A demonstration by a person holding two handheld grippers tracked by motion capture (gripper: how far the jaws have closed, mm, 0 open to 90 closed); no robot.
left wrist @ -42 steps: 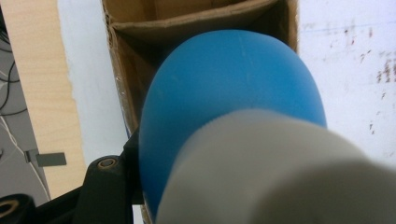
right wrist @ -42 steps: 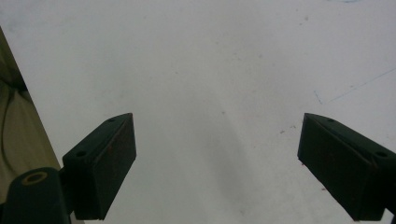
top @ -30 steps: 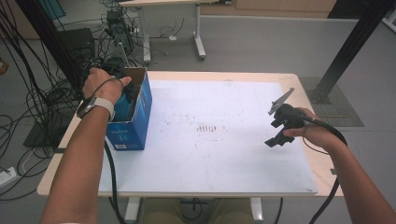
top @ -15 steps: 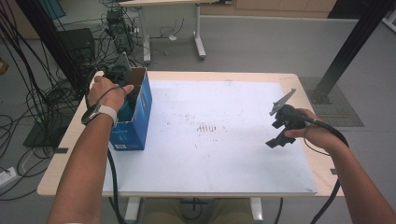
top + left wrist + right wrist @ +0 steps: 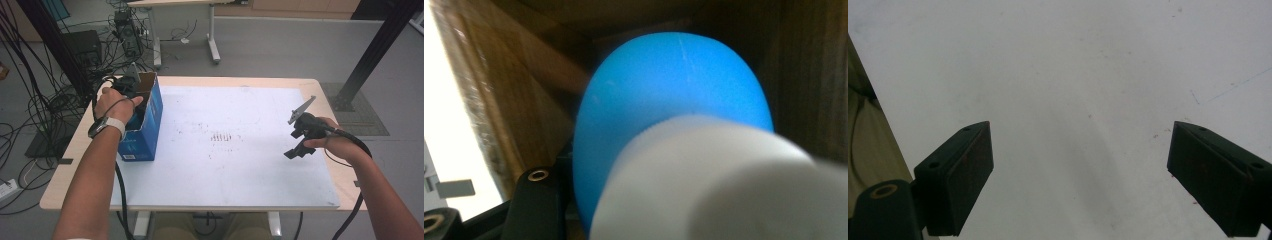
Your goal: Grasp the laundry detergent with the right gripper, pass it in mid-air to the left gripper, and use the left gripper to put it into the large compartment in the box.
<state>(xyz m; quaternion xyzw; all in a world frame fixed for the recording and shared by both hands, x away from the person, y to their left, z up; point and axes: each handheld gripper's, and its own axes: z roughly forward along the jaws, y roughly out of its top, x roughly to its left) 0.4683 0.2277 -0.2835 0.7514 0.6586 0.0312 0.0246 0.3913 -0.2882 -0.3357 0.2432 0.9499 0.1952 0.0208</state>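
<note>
Two tools in play: my left tool (image 5: 131, 86) is clenched on a blue and white object (image 5: 674, 130) down inside the blue box (image 5: 145, 131); my right tool (image 5: 1080, 180) hangs released over the desk (image 5: 240, 165). Dragging against the cardboard could tip the box.

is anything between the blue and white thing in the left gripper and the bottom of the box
Nothing visible does. The left gripper is down in the blue box, shut on the blue and white object. Around it, the left gripper view shows bare brown cardboard walls; the object hides the floor.
</note>
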